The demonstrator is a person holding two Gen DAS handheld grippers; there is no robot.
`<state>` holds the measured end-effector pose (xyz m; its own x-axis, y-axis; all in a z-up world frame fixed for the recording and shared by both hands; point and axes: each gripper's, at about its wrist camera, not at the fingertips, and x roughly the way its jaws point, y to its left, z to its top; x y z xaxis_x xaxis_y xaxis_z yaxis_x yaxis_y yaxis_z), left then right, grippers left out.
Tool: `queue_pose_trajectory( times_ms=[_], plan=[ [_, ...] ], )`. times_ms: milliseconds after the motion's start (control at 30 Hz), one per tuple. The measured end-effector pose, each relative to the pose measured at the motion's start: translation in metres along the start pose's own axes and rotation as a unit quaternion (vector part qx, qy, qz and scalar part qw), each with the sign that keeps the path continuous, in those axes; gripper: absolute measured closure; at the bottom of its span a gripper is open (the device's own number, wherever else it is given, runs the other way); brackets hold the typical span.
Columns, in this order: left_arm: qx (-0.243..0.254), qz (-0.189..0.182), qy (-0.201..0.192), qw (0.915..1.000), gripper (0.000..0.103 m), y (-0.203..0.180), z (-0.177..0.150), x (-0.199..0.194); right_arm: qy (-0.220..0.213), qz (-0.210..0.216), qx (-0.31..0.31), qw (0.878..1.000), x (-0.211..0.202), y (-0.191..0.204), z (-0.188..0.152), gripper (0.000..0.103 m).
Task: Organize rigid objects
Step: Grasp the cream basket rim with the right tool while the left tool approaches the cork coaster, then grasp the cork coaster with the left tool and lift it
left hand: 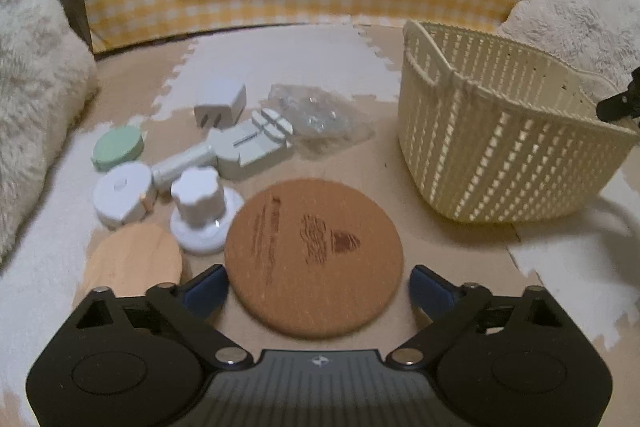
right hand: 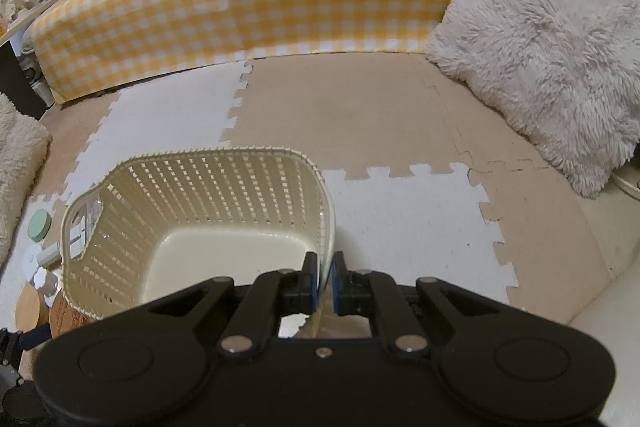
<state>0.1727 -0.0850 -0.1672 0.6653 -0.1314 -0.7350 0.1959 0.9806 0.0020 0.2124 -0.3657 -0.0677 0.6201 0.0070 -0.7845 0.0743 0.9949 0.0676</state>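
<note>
Nothing is sorted yet. At your left, on the foam floor mat [left hand: 320,67], lie a green round lid [left hand: 118,149], white plastic parts, a plug adapter [left hand: 220,105], a wooden disc [left hand: 134,261] and a cork coaster [left hand: 314,259]. Your left gripper [left hand: 318,289] hovers, jaws spread around the coaster, not gripping. To the right, your right gripper [right hand: 325,281] pinches the rim of the empty cream basket [right hand: 200,187], jaws pressed together.

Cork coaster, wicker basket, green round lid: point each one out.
cork coaster [left hand: 314,257], left wrist view, middle of its top face.
wicker basket [right hand: 200,187], right wrist view, inner far wall.
green round lid [left hand: 118,147], left wrist view, centre of its flat top.
</note>
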Motion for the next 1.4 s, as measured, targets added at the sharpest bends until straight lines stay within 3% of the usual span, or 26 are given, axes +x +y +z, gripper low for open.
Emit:
queue_pose_trajectory(
  times_ms=[233,400,967,1200,1400],
  plan=[
    [0.007,-0.004,-0.021,0.9997,0.008,0.005,0.005,0.009,0.002,0.001,0.002,1.000,0.000,-0.001,0.000,0.096],
    [0.009,-0.006,-0.019,0.9998,0.000,0.005,0.009,0.017,0.002,-0.003,-0.001,1.000,0.001,0.001,0.001,0.096],
    [0.022,-0.015,-0.016,0.9995,0.004,0.006,0.020,0.023,0.003,0.002,0.008,1.000,0.003,-0.001,-0.001,0.096],
    [-0.051,-0.051,-0.003,0.9974,0.004,0.018,0.017,0.004,-0.004,0.008,0.006,1.000,0.000,-0.002,-0.001,0.096],
    [-0.100,-0.068,-0.036,0.9920,0.004,0.031,0.027,-0.035,0.000,0.005,0.006,1.000,0.001,-0.002,-0.002,0.096]
  ],
)
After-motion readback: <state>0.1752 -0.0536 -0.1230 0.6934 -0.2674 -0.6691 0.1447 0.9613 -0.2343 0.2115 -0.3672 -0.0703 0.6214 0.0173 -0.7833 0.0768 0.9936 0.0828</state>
